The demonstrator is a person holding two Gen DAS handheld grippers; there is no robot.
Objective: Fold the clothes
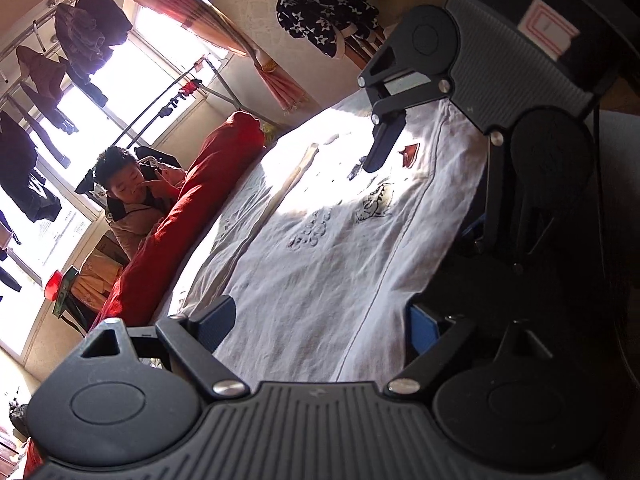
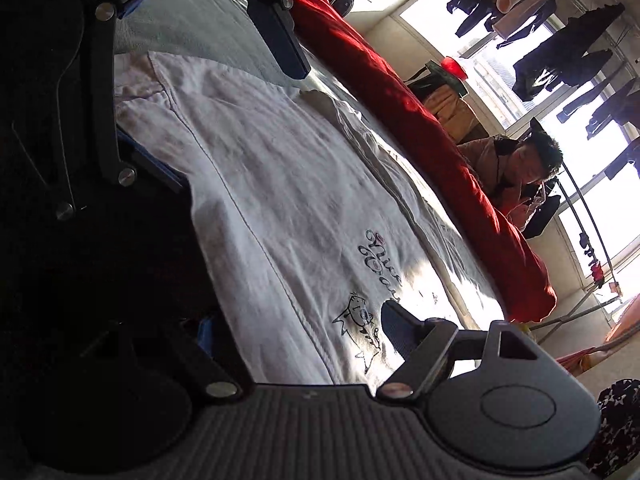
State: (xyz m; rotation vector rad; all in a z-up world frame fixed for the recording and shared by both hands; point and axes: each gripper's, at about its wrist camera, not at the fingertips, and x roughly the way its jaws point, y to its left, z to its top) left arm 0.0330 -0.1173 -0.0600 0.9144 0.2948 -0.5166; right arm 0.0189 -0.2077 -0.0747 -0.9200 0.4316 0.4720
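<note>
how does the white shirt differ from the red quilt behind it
The white shirt lies spread flat on the bed; the red quilt is bunched into a long roll along the far edge. The shirt carries a printed cartoon and lettering, while the quilt is plain red. The shirt sits between the open fingers of the left hand-held gripper and the right hand-held gripper; the quilt lies clear of both. Both rest on the same bed.

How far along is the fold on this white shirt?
Early. The white shirt lies spread flat on the bed, print up; no fold shows. Both tools are open astride it: left tool at one end, right tool near the cat print. Gripping and every fold remain.
</note>
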